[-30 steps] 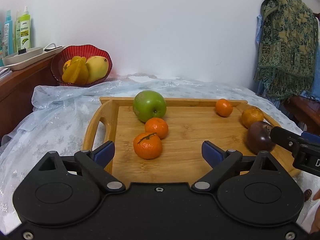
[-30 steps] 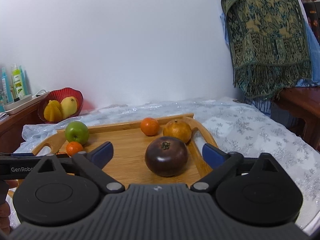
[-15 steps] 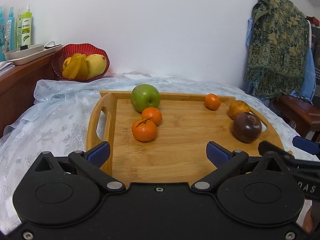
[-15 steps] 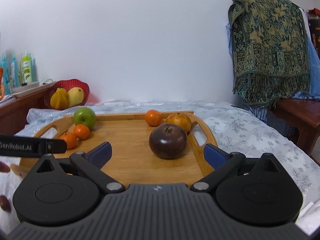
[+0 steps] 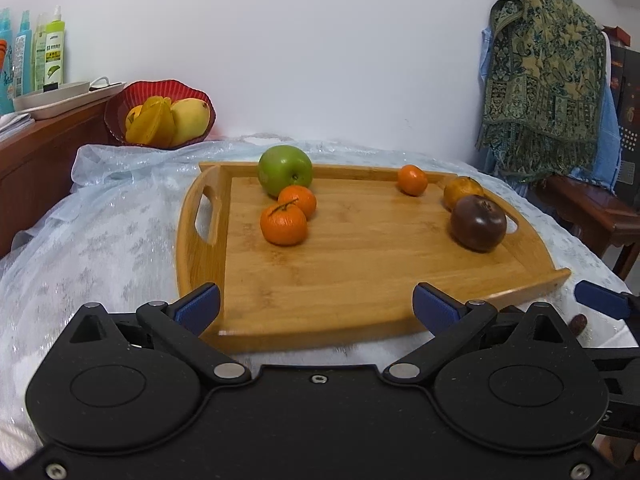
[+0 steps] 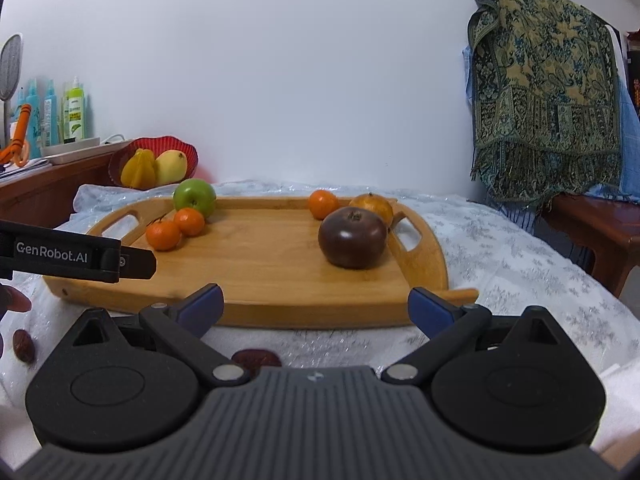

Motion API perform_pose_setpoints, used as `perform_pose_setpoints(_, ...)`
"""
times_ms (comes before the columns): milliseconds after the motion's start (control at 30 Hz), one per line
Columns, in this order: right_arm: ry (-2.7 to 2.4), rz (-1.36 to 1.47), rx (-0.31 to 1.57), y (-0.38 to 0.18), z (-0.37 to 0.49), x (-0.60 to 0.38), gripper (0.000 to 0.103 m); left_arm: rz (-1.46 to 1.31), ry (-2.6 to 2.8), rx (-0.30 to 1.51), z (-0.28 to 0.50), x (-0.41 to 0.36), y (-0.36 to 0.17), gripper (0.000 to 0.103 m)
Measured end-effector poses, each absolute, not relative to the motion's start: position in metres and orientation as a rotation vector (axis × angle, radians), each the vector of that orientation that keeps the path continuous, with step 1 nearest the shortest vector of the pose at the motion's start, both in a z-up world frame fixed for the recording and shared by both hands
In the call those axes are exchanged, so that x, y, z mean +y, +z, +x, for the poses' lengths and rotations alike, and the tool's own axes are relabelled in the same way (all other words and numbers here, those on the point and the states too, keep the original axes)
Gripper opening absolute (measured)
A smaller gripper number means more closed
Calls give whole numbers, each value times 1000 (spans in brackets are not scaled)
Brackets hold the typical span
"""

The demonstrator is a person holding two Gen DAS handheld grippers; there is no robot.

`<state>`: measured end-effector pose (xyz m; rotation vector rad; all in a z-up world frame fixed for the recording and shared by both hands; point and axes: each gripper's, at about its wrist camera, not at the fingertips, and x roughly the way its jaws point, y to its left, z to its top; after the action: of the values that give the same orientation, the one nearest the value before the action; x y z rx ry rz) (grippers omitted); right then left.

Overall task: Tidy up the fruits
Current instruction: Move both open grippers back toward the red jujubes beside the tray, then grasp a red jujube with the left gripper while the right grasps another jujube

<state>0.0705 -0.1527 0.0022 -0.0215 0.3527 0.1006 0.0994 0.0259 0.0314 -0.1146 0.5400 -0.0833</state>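
A wooden tray (image 5: 360,272) (image 6: 264,264) holds a green apple (image 5: 285,169) (image 6: 194,197), two mandarins (image 5: 284,224) (image 6: 163,235) beside it, a third mandarin (image 5: 413,179) (image 6: 322,204), a yellow-orange fruit (image 5: 463,191) (image 6: 372,205) and a dark purple fruit (image 5: 478,222) (image 6: 353,237). My left gripper (image 5: 316,306) is open and empty, just before the tray's near edge. My right gripper (image 6: 314,306) is open and empty, also before the tray. Small dark red fruits (image 6: 256,360) (image 6: 23,345) lie on the cloth near the right gripper.
A red bowl (image 5: 158,114) (image 6: 154,162) with yellow fruit stands at the back left by a wooden cabinet (image 5: 36,160) with bottles. A patterned cloth (image 5: 548,76) hangs at the right above a wooden bench (image 5: 588,212). A pale tablecloth (image 5: 100,248) covers the table.
Both grippers have pulled back from over the tray toward its near edge. The fruits on the tray have not moved. Both stay open.
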Motion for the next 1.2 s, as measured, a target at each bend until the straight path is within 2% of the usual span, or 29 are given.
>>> perform_pose_setpoints(233,101,-67,348,-2,62,-145,101,-120,-104,501,80,23,25,103)
perform_pose_setpoints(500,134,-56,391,-10,59,-141,90,-92,-137,529,71,17,18,102)
perform_pose_setpoints(667,151,-53,412,-13,60,-137,77,-67,-157,550,69,13,15,81)
perform_pose_setpoints(767,163,-65,421,-15,60,-135,67,-70,-184,562,66,12,15,56)
perform_pose_setpoints(900,185,-75,431,-17,60,-131,61,-62,-212,570,63,8,14,41)
perform_pose_setpoints(967,192,-79,435,-18,60,-129,56,-65,-229,591,64,7,12,24)
perform_pose_setpoints(1000,195,-76,437,-18,60,-129,55,-70,-238,604,65,7,11,21)
perform_pose_setpoints(1133,202,-68,445,-18,61,-130,47,-77,-244,630,66,5,5,21)
perform_pose_setpoints(1200,204,-65,450,-18,62,-130,47,-72,-244,626,66,4,5,21)
